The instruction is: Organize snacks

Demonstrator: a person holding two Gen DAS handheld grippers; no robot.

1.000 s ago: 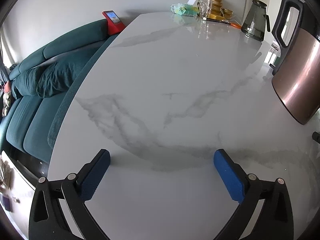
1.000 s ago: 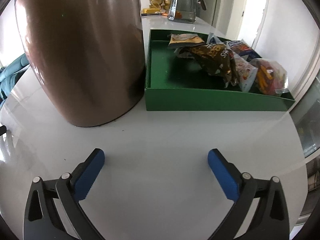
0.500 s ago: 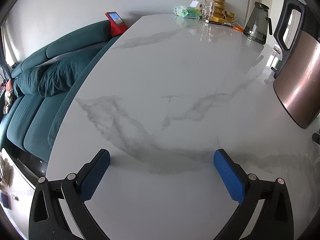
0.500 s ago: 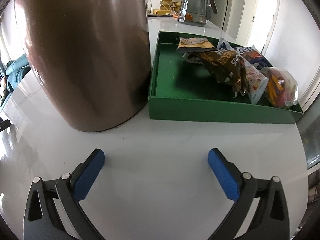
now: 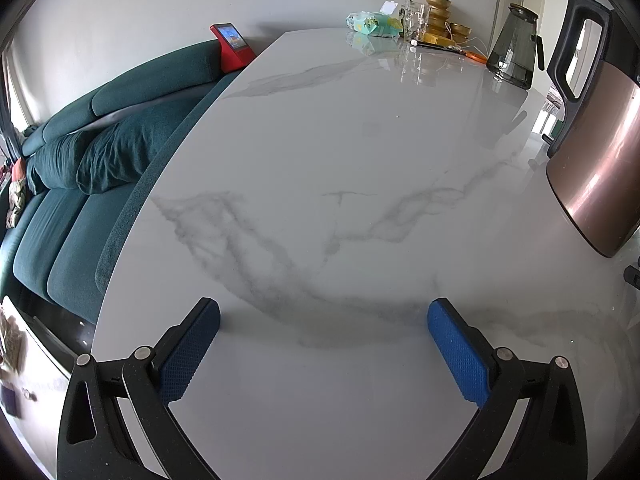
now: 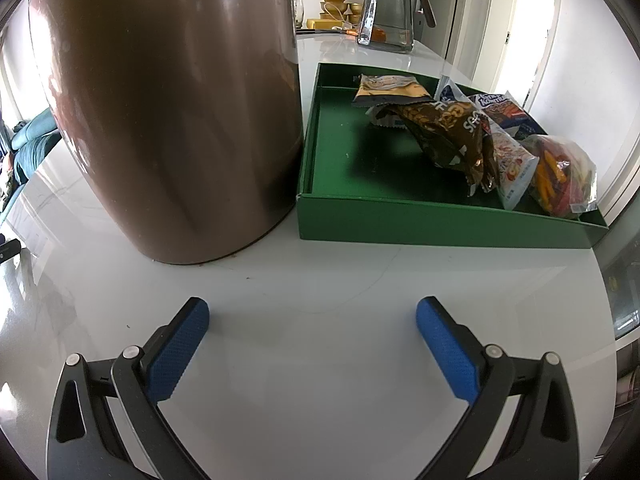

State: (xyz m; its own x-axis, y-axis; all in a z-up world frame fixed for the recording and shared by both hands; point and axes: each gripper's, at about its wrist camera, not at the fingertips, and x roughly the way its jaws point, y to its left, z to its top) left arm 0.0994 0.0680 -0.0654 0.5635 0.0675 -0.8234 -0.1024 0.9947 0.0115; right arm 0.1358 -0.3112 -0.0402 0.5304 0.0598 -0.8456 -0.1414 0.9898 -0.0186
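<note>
— Marble, white with grey veins: that is the table top (image 5: pixel 360 152) under the left gripper (image 5: pixel 324 320), whose blue-padded fingers (image 5: pixel 456 348) stand spread wide with nothing between them.

— And the right gripper (image 6: pixel 312 316)?

— Same stance: fingers far apart, empty, low over bare white table, pointed toward the green tray (image 6: pixel 440 220).

— Where are the snacks?

— All in the tray, crowded toward its right and far side. A dark brown packet (image 6: pixel 452 132) lies on top of the heap, tilted; behind it a yellow-orange packet (image 6: pixel 392 88); to the right a blue-and-white packet (image 6: pixel 500 110) and a pale packet (image 6: pixel 514 168) leaning at the front wall; at the far right corner a clear bag of orange and red pieces (image 6: pixel 560 176). The tray's left half shows bare green floor.

— What stands beside the tray?

— A big copper-brown jug (image 6: pixel 172 100), upright, just beside the tray's left wall; whether they touch I cannot tell. From the left wrist camera it sits at the right edge, black handle up.

— Anything farther off?

— A smoky glass kettle (image 5: pixel 514 52), stacked golden bowls (image 5: pixel 438 14), a clear glass (image 5: pixel 416 20) and a green tissue pack (image 5: pixel 372 24) at the table's far end. A teal sofa (image 5: pixel 100 152) runs along the left side, with a red device (image 5: pixel 234 46) on its back.
</note>
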